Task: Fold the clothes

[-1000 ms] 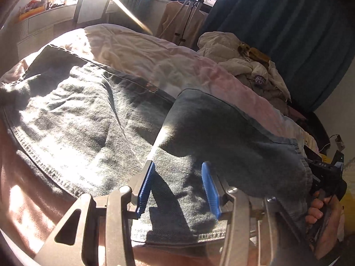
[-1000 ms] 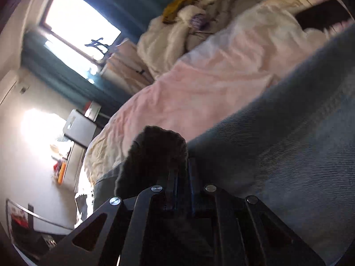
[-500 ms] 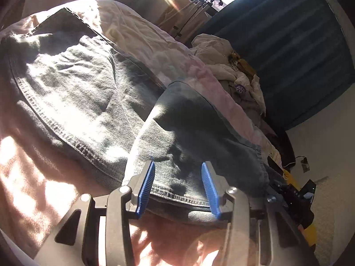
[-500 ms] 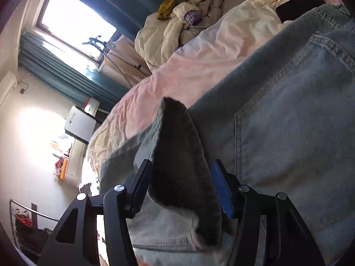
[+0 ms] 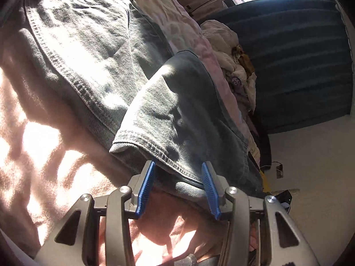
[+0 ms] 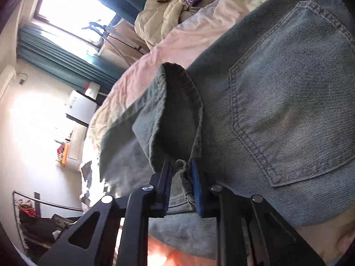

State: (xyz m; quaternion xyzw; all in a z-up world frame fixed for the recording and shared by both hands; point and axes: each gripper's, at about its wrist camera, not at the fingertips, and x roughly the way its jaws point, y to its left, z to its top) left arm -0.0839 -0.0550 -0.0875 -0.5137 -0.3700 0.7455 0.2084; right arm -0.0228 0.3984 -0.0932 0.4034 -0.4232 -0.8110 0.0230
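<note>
Grey-blue denim jeans lie on a pink bed cover, with one leg end folded back over the rest. My left gripper is open, its blue pads on either side of the folded leg's hem, which lies loose between them. In the right wrist view the jeans' back pocket fills the right side. My right gripper has its jaws closed to a narrow gap, pinching the stitched hem of the leg end, which stands up in a loop above the fingers.
A heap of cream and yellow clothes lies at the bed's far end, also in the right wrist view. Teal curtains and a window stand behind. A clothes rack and a white unit are by the wall.
The right gripper opened from a full clamp, then narrowed again on the leg hem. The left gripper drew back toward the hem of the folded leg and stayed open.
</note>
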